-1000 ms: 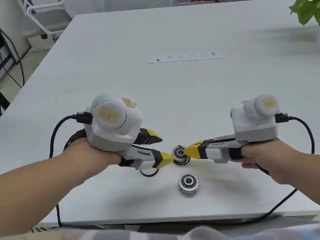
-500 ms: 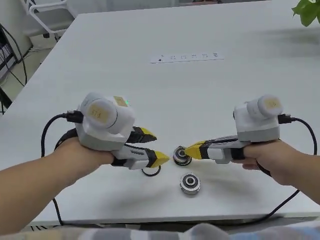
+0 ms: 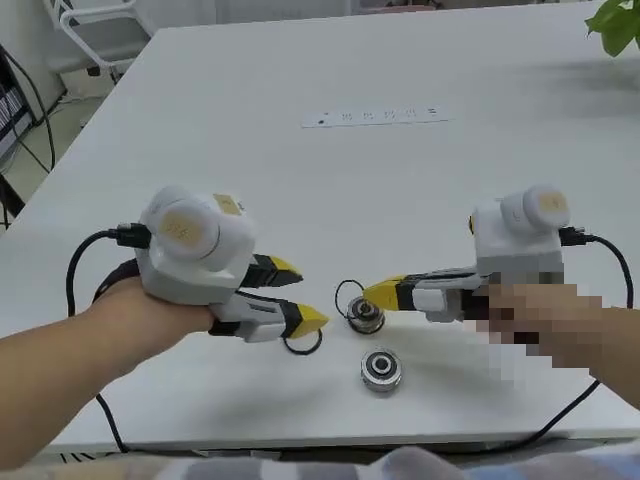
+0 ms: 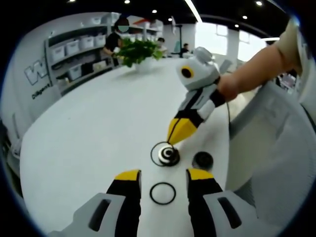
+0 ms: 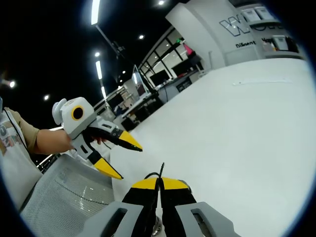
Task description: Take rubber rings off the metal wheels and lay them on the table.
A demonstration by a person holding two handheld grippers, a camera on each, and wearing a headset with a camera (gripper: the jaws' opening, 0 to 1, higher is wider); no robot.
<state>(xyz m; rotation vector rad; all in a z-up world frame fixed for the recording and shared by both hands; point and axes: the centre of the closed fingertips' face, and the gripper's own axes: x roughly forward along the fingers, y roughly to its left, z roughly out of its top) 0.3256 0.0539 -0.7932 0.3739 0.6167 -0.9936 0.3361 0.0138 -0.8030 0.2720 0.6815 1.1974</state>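
Note:
My right gripper [image 3: 378, 296] is shut on a thin black rubber ring [image 3: 344, 297], which stands as a loop just left of its yellow tips, beside a bare metal wheel [image 3: 365, 316]. In the left gripper view that ring [image 4: 154, 150] loops around the wheel [image 4: 168, 155]. A second wheel [image 3: 381, 370] lies nearer me with its black ring still on it. Another loose ring [image 3: 304, 345] lies flat on the table under my left gripper [image 3: 298, 295], which is open and holds nothing. That loose ring [image 4: 163, 193] sits between its open jaws. In the right gripper view, the right gripper [image 5: 159, 183] pinches the ring's edge [image 5: 162, 170].
A white socket strip [image 3: 375, 115] is set into the table's middle, farther away. Green plant leaves [image 3: 615, 25] hang over the far right corner. Black cables trail from both grippers to the table's front edge [image 3: 300, 438]. A person stands far off by the shelves [image 4: 116, 37].
My left gripper has drawn back to the left, away from the wheel. The ring held by the right gripper now stands out as a loop beside the wheel.

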